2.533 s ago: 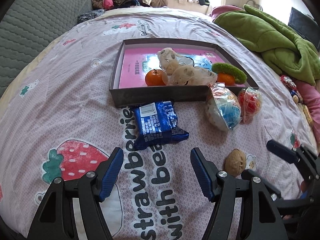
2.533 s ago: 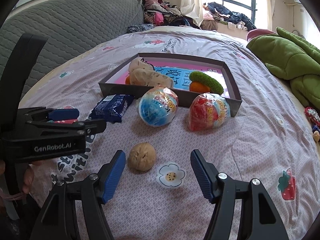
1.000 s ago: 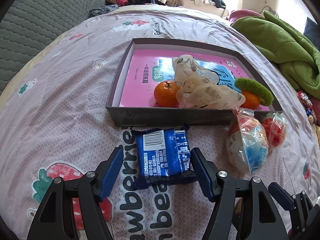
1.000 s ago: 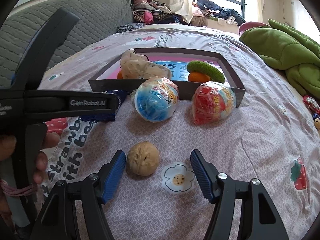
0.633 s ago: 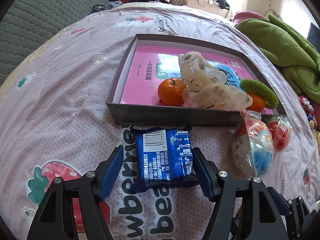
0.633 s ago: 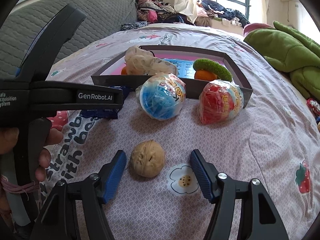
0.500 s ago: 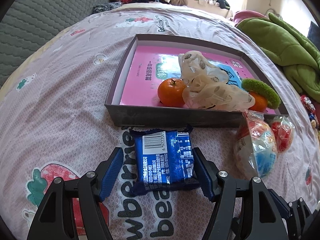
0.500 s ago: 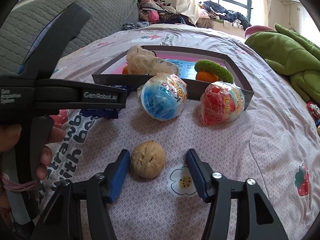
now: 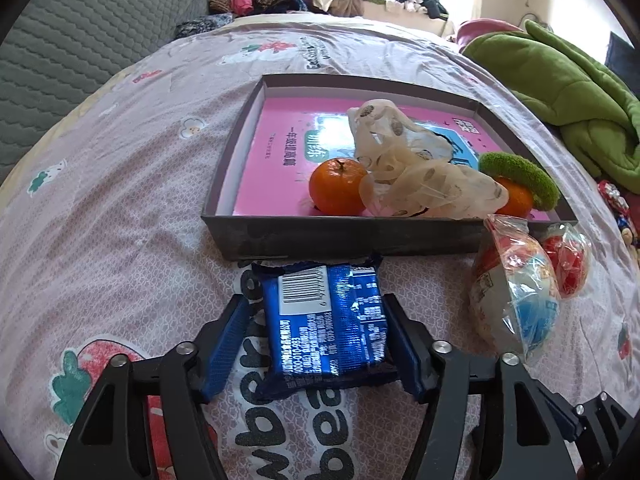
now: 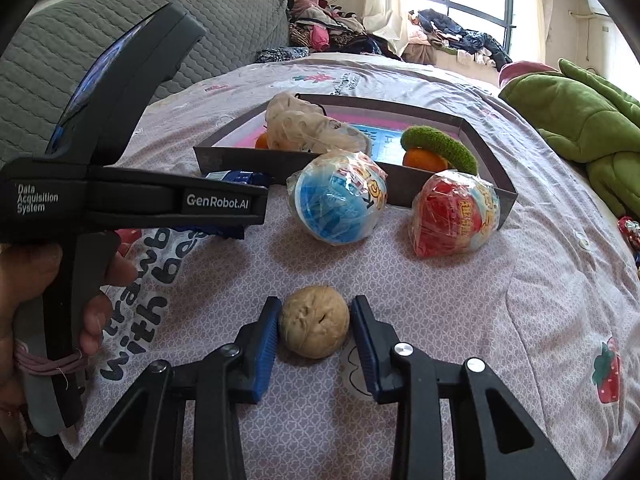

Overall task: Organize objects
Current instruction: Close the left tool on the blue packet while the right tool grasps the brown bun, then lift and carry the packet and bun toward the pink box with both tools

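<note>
Now, view by view.

Left wrist – surface: a bed sheet (image 9: 120,208) in pale lilac, printed with strawberries and black lettering; a grey quilted headboard (image 9: 80,32) stands at the far left, a green blanket (image 9: 560,92) lies heaped at the right, and clothes are piled under the window.
Left wrist – tongs: the left gripper (image 9: 316,340) has just been closing around the blue snack packet (image 9: 326,314); the right-hand pad touches the packet's edge, a sliver of sheet shows at the other, so no firm clamp yet.
Left wrist – packet: it lies flat on the sheet, barcode end toward the tray, just in front of the tray's near wall.
Left wrist – container: a shallow grey tray (image 9: 340,236) with a pink printed floor holds an orange (image 9: 338,192), a crumpled clear bag (image 9: 420,176), a second orange under a green fuzzy ring (image 9: 520,180).
Left wrist – beside the tray: two wrapped balls, one blue and white (image 9: 516,312), one red (image 9: 568,264), lie at its right corner.

Right wrist – surface: the same sheet (image 10: 500,280), window and clothes behind.
Right wrist – tongs: the right gripper (image 10: 314,332) has just been closing and both blue pads meet the walnut (image 10: 314,326), which sits on the sheet.
Right wrist – neighbours: a hand (image 10: 48,288) holds the left tool at the left edge; the blue ball (image 10: 340,202) and red ball (image 10: 454,216) lie between the walnut and the tray (image 10: 440,188).
</note>
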`<state>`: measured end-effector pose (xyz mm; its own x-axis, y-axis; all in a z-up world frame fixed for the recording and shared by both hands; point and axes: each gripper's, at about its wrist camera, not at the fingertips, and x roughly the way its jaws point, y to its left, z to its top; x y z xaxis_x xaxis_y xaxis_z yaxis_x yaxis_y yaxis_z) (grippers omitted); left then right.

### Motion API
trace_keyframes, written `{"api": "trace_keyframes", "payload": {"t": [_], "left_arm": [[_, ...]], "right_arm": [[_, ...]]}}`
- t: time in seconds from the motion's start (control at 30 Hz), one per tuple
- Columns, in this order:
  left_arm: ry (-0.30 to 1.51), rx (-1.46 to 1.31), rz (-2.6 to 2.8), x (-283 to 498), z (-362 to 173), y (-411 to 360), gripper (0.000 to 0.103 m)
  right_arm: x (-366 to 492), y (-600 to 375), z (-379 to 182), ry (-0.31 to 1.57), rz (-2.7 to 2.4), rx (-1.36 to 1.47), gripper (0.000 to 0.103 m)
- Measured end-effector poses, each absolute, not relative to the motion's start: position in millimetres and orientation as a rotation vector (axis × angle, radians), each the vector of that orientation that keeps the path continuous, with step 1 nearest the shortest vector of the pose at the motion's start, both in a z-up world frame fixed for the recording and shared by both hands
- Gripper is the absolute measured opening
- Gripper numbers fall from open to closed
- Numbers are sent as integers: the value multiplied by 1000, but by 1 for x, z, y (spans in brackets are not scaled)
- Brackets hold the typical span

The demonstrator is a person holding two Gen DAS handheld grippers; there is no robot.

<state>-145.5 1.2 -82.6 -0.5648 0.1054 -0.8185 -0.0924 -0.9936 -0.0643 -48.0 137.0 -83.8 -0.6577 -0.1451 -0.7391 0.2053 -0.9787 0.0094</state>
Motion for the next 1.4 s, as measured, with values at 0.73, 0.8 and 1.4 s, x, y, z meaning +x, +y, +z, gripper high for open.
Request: {"api": "trace_keyframes", "payload": {"t": [0.73,0.8,1.4], "left_arm": [[20,-1335,2677,-126,-77,0,53],[23,-1332,2677,-122,-75,-1,53],[64,-1322,2681,-92,-69,-2,53]], "right_arm": [[-44,142,-80,60,-2665,1173,34],[-43,143,-80,56,-2664,1169,34],[-33,146,-64,54,-2681,1112,34]]}}
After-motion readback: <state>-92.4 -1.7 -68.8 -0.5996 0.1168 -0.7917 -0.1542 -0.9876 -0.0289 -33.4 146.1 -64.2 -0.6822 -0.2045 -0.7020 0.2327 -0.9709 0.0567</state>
